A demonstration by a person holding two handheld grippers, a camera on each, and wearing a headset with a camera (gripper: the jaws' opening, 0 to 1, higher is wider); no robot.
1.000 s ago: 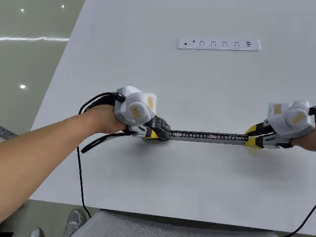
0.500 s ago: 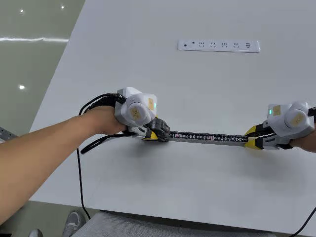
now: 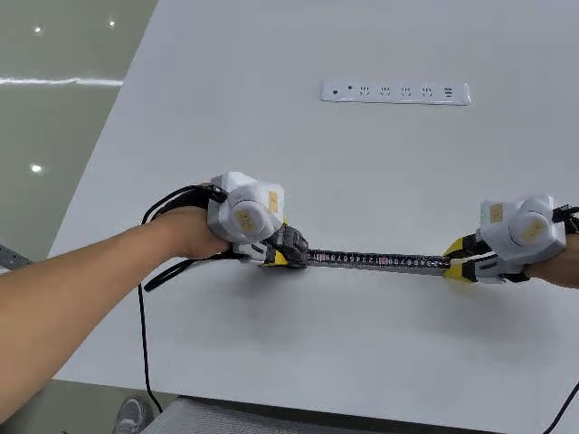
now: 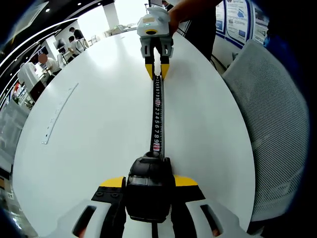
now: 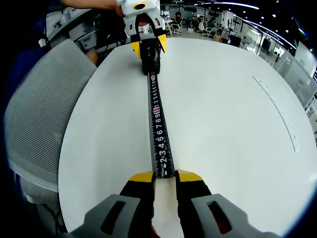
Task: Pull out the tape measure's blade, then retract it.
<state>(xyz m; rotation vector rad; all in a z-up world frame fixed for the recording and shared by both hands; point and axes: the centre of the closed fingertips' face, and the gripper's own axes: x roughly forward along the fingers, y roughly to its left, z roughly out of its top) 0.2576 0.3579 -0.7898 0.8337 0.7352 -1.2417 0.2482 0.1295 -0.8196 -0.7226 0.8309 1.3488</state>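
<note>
Left gripper clamped on tape case; right gripper pinching blade tip. Blade stretched straight between them along table; retract likely runs right gripper toward case.

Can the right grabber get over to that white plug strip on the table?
Probably yes: only bare table lies between the right gripper and the power strip. But it is pinching the blade by its tip, so it would likely have to let go first.

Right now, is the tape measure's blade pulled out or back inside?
Out. The blade stretches over the table from the case, held by the left gripper, to the right gripper pinching its end.
</note>
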